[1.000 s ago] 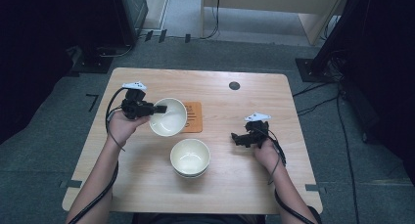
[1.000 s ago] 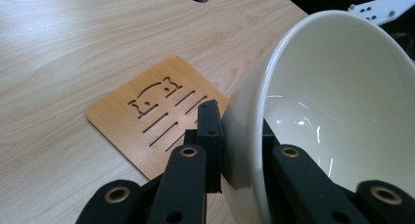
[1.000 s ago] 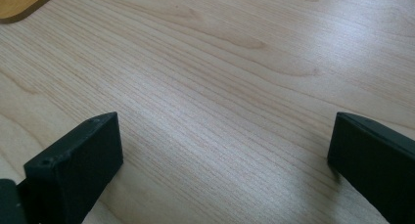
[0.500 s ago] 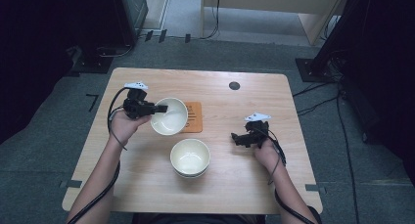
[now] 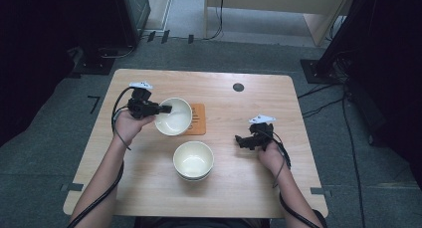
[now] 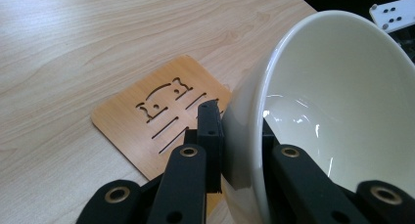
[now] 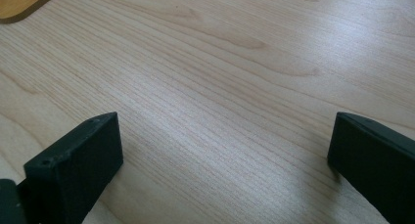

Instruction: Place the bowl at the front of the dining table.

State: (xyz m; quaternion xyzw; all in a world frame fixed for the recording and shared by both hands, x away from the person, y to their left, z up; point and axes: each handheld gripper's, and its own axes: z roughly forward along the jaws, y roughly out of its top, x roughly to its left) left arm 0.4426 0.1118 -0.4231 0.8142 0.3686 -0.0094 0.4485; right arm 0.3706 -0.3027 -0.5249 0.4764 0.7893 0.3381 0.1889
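My left gripper (image 5: 161, 109) is shut on the rim of a white bowl (image 5: 174, 116), one jaw inside and one outside. The bowl (image 6: 337, 101) hangs tilted over the left part of a wooden coaster (image 6: 161, 111) with a cut-out animal face and slots. The same coaster (image 5: 197, 119) lies near the table's middle. In the left gripper view, that gripper (image 6: 240, 136) pinches the bowl's wall. A cream bowl stack (image 5: 193, 160) stands nearer the person. At the right, my right gripper (image 5: 241, 141) rests low, open, and its jaws (image 7: 225, 150) are wide apart over bare wood.
The light wooden table (image 5: 149, 188) has a round cable hole (image 5: 238, 87) at its far side. A corner of the coaster (image 7: 19, 1) appears at the top left of the right gripper view. Dark stands and cables surround the table on the floor.
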